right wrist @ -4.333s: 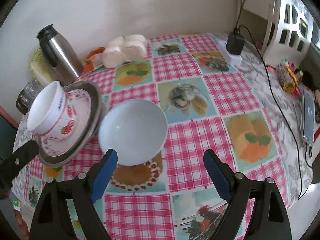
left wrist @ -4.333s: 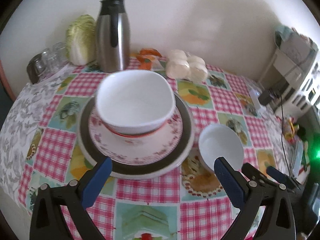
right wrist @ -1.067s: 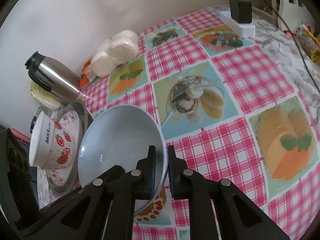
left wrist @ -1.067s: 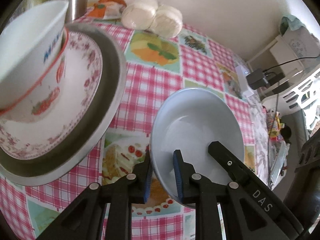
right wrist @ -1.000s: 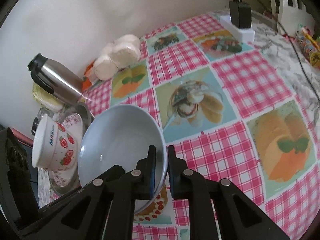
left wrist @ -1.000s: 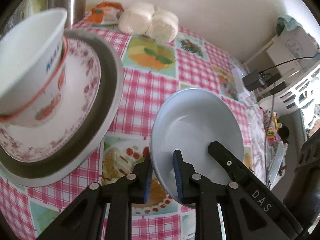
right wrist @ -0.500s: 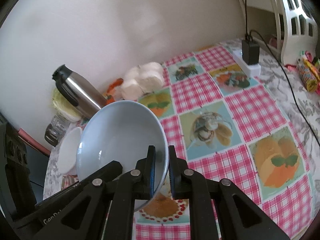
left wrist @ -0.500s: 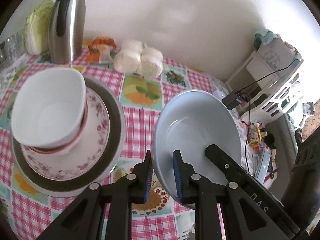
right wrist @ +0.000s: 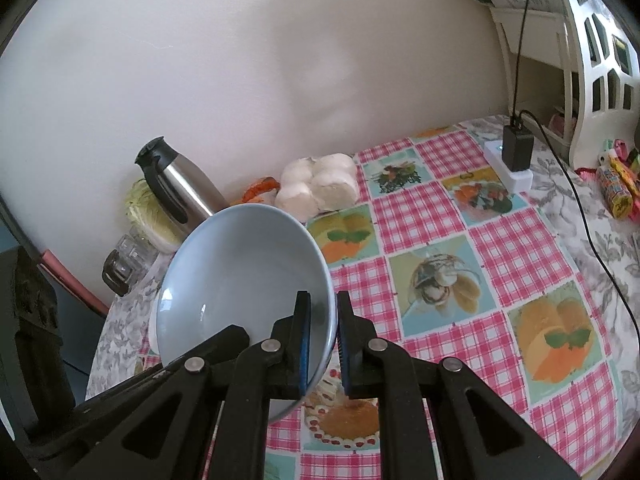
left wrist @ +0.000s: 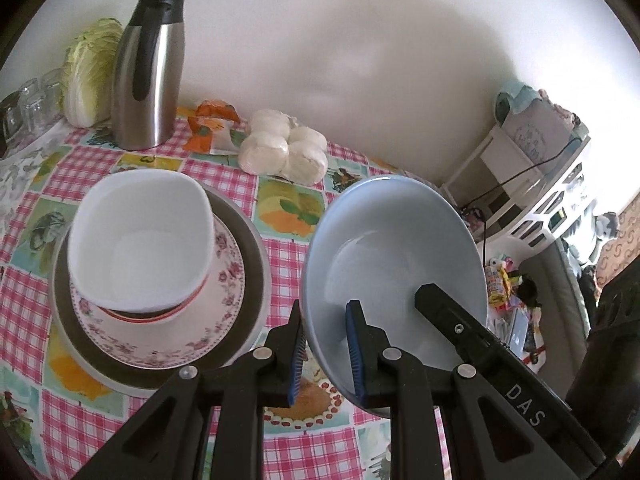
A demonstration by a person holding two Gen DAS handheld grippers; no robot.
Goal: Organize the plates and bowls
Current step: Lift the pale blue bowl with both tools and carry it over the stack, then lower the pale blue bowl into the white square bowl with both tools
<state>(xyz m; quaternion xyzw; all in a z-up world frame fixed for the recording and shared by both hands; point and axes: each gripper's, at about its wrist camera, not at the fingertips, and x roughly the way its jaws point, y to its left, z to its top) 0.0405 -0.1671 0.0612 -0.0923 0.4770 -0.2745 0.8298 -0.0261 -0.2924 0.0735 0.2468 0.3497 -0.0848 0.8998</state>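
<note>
A pale blue bowl [left wrist: 392, 248] is held in the air above the table by both grippers. My left gripper [left wrist: 326, 352] is shut on its near left rim. My right gripper [right wrist: 322, 344] is shut on its right rim; the bowl [right wrist: 240, 280] fills the lower left of the right wrist view. To the left, a white bowl [left wrist: 140, 240] with a red band sits on a floral plate [left wrist: 228, 288], which lies on a larger dark plate [left wrist: 252, 256]. In the right wrist view this stack is hidden behind the blue bowl.
A steel thermos [left wrist: 146, 72], a cabbage [left wrist: 90, 68], glasses [left wrist: 28, 100], an orange packet [left wrist: 210, 120] and a bag of white buns [left wrist: 282, 152] stand along the wall. A power strip with a charger [right wrist: 514, 156] lies at the far right. A white shelf [left wrist: 552, 184] stands beyond the table.
Both grippers closed on the blue bowl and lifted it off the checked cloth. Over the last second it rose higher and the views tilted up toward the wall.
</note>
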